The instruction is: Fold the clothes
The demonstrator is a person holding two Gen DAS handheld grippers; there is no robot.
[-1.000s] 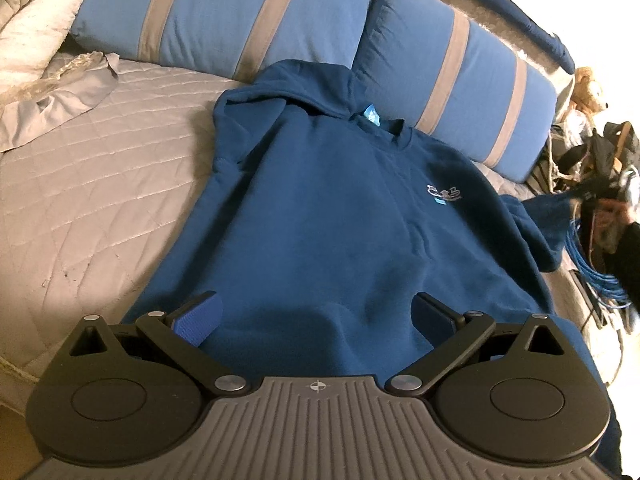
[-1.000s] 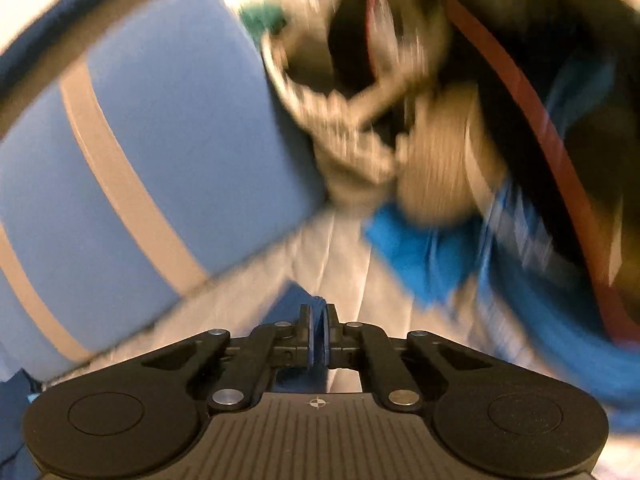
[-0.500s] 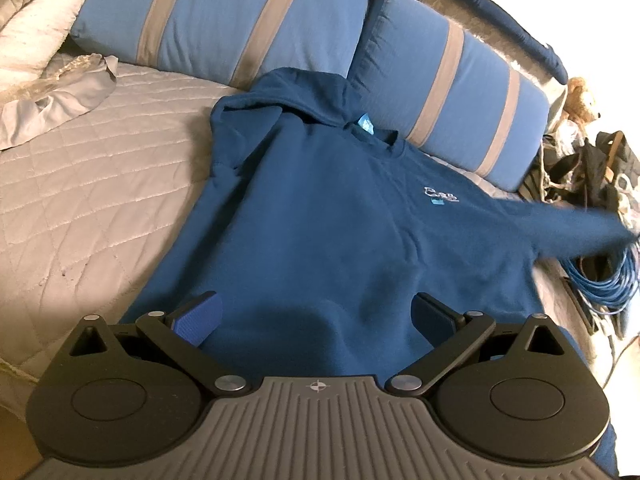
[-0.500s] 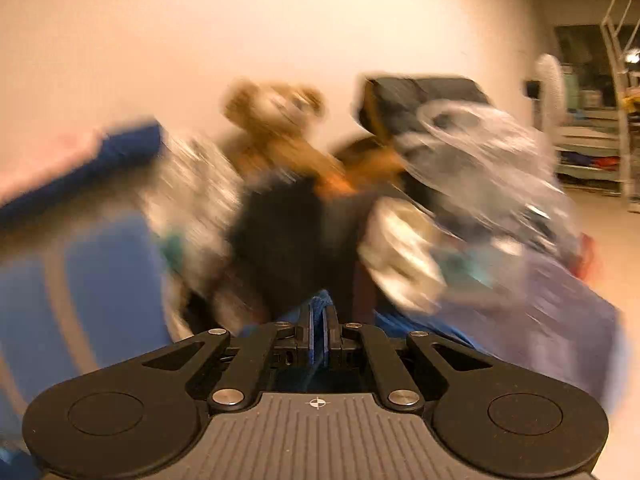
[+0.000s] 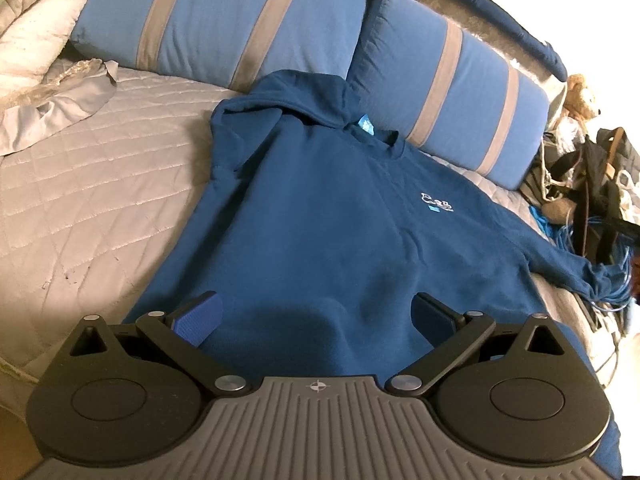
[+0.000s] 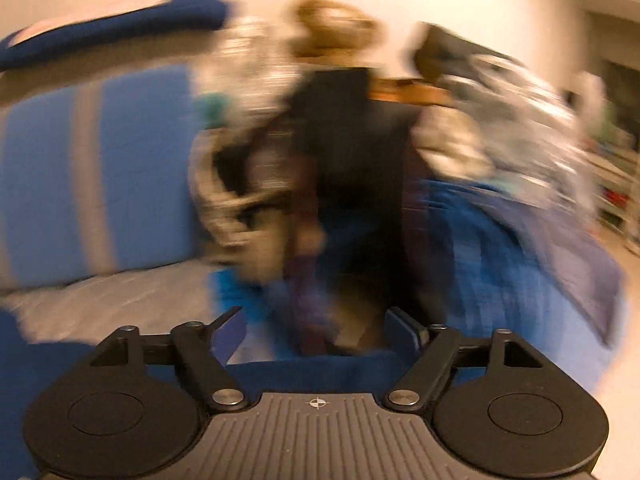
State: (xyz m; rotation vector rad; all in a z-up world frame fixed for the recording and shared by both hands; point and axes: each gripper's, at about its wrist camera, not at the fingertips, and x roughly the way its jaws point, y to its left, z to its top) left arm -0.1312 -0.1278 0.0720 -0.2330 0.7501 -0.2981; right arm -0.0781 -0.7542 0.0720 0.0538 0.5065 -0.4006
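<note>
A dark blue hoodie (image 5: 320,216) lies face up on the quilted bed (image 5: 88,200), hood toward the pillows. Its right sleeve (image 5: 568,268) stretches out over the bed's right edge. My left gripper (image 5: 316,316) is open and empty above the hoodie's lower hem. In the blurred right wrist view my right gripper (image 6: 316,332) is open, with blue hoodie fabric (image 6: 304,372) lying just below and between its fingers, not pinched.
Two blue striped pillows (image 5: 224,20) (image 5: 452,104) stand along the bed's back. A crumpled grey cloth (image 5: 56,100) lies at left. Right of the bed are a teddy bear (image 5: 580,96), dark bags (image 5: 600,184) and blue cable coils (image 5: 608,264).
My right gripper pulled the hoodie's right sleeve out straight to the right, then opened and let it go. The sleeve now lies over the bed edge. The left gripper stayed put.
</note>
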